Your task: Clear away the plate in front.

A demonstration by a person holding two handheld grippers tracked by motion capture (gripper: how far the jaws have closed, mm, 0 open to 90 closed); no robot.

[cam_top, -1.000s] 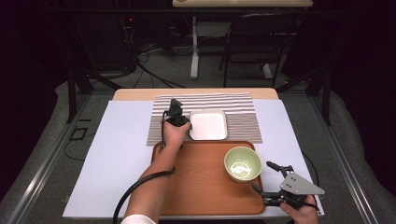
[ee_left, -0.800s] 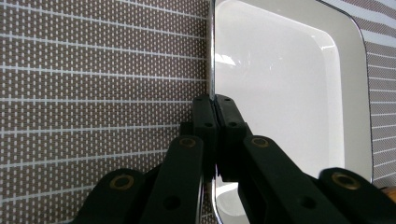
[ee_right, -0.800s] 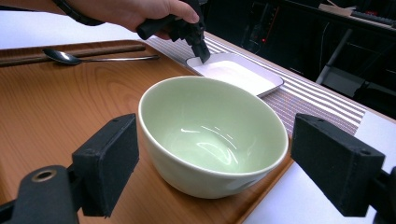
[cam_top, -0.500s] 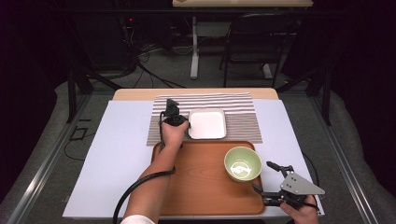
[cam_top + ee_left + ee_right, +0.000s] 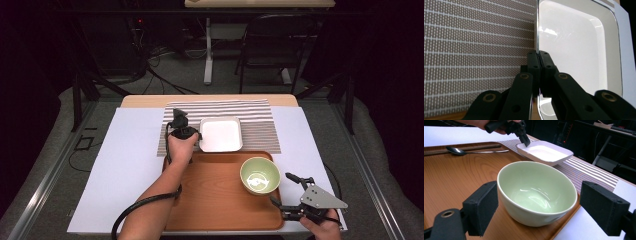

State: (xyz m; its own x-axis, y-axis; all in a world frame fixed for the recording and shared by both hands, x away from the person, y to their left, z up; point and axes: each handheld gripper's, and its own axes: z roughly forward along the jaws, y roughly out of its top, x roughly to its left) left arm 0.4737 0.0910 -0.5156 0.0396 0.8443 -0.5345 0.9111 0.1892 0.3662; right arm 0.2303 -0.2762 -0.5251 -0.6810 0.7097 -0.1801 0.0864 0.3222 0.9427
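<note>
covering a wooden table (image 5: 150,100), white sheet (image 5: 125,165), striped mat (image 5: 260,125), dark room

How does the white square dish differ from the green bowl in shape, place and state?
The white square dish is shallow and flat with rounded corners; the green bowl is round and deep. The dish lies on the striped mat, the bowl on the wooden tray. The left gripper is clamped on the dish's rim, while the right gripper's open jaws flank the bowl without touching. Both are empty.
</note>
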